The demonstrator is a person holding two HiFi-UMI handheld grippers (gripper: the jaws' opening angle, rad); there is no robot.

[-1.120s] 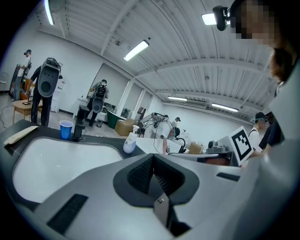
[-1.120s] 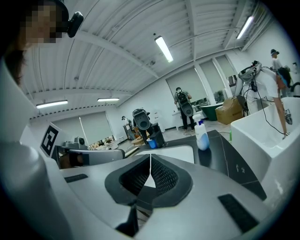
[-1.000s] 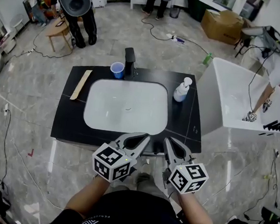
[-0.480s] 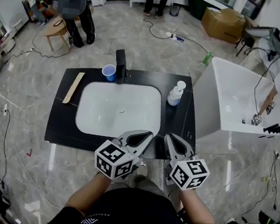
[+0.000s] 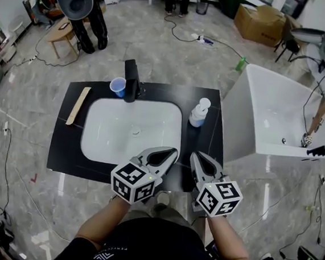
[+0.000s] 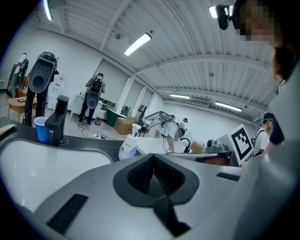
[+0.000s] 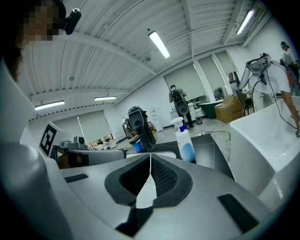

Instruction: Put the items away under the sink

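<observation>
Since a second ago, the black surface (image 5: 206, 143) has slid toward 9 o'clock in the head view, and both grippers now reach a little farther over its near edge. Nearest, at 6 o'clock, the left hand-held gripper (image 5: 173, 151) and the right hand-held gripper (image 5: 195, 155) sit side by side, close but apart. Each has its marker cube toward the person. Both are clenched with the jaw tips pressed together, and nothing is between them.

Just beyond their tips lies the white basin (image 5: 131, 132), sunk into the surface. The soap bottle (image 5: 197, 114) stands upright at 1 o'clock from the grippers, on the surface just beside the basin's right rim. The wooden strip (image 5: 78, 106) lies flat on the left part of the surface, at 10 o'clock. At 11 o'clock, on the far rim, the blue cup (image 5: 117, 85) stands upright just beside the dark faucet (image 5: 131, 72), on its left.

Off the surface at 2 o'clock is a white tub (image 5: 278, 117), and a cardboard box (image 5: 258, 24) sits on the floor farther back.
</observation>
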